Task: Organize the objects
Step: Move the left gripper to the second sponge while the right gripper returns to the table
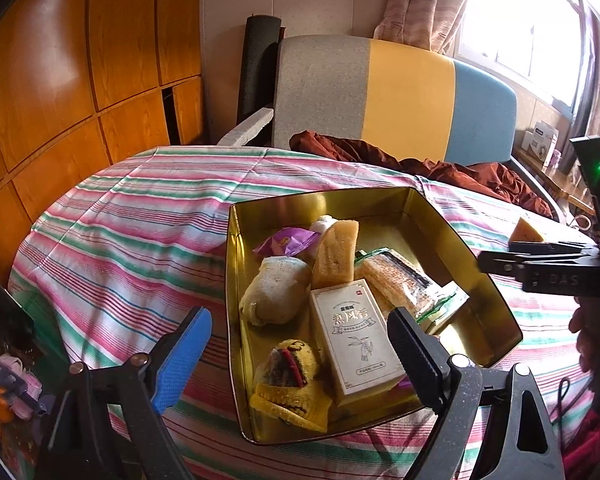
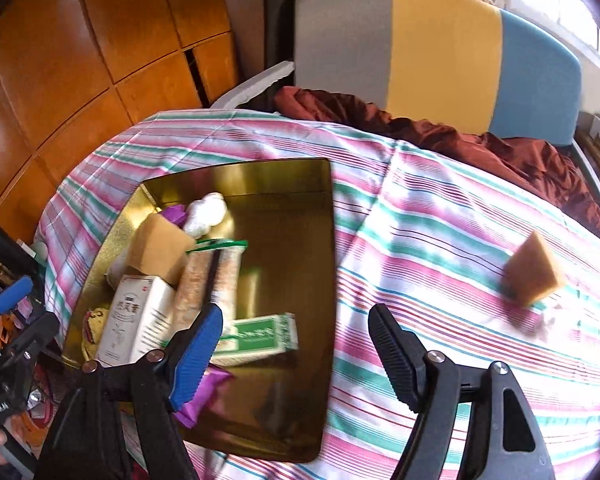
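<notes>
Gold tin (image 2: 260, 184) hides a green box (image 2: 260, 338) from the left wrist.

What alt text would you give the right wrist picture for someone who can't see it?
A hand-held gripper with open, empty jaws hangs over a gold tin tray of snack packets and small boxes on a striped bedsheet. One yellow sponge wedge lies alone on the sheet, to the right of the tray.
</notes>
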`<state>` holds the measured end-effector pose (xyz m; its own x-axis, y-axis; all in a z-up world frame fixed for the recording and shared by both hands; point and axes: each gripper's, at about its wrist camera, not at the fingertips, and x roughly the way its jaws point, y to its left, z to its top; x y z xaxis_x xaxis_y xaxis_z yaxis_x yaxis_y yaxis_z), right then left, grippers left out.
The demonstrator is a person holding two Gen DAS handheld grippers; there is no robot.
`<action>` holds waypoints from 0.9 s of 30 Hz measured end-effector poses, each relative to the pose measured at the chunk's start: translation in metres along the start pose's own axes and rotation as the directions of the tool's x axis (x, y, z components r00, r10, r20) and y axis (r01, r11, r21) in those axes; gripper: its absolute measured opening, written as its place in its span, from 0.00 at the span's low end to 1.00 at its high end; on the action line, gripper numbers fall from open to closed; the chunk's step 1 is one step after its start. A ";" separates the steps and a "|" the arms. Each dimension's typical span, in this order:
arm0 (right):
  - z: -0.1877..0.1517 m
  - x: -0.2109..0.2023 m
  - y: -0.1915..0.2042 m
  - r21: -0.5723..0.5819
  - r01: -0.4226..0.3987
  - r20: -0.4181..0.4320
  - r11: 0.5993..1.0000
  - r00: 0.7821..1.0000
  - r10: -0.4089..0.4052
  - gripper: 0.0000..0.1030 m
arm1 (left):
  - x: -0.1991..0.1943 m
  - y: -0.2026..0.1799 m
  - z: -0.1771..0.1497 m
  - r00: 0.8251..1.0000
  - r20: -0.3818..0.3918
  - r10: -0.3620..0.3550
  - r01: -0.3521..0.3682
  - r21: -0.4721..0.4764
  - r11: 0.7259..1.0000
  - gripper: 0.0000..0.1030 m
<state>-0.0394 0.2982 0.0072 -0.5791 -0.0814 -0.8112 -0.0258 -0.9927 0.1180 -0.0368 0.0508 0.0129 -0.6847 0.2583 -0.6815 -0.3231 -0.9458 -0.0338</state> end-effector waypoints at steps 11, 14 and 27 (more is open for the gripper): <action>-0.035 -0.015 -0.121 0.170 0.195 -0.059 0.966 0.980 -0.188 0.79 | 0.002 -0.024 0.003 0.999 -0.016 -0.042 0.043 0.054 0.998 0.88; -0.044 -0.023 -0.159 0.224 0.246 -0.072 0.943 0.969 -0.236 0.79 | 0.004 -0.031 0.004 0.998 -0.025 -0.052 0.054 0.063 0.997 0.88; -0.089 -0.018 -0.271 0.521 0.396 -0.238 0.756 0.918 -0.316 0.80 | 0.012 -0.079 0.015 0.996 -0.045 -0.083 0.088 0.140 0.986 1.00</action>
<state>0.0510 0.5611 -0.0613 -0.3292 0.2181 -0.9187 -0.6731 -0.7366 0.0664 -0.0290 0.1315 0.0187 -0.6253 0.3265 -0.7088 -0.4704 -0.8824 0.0086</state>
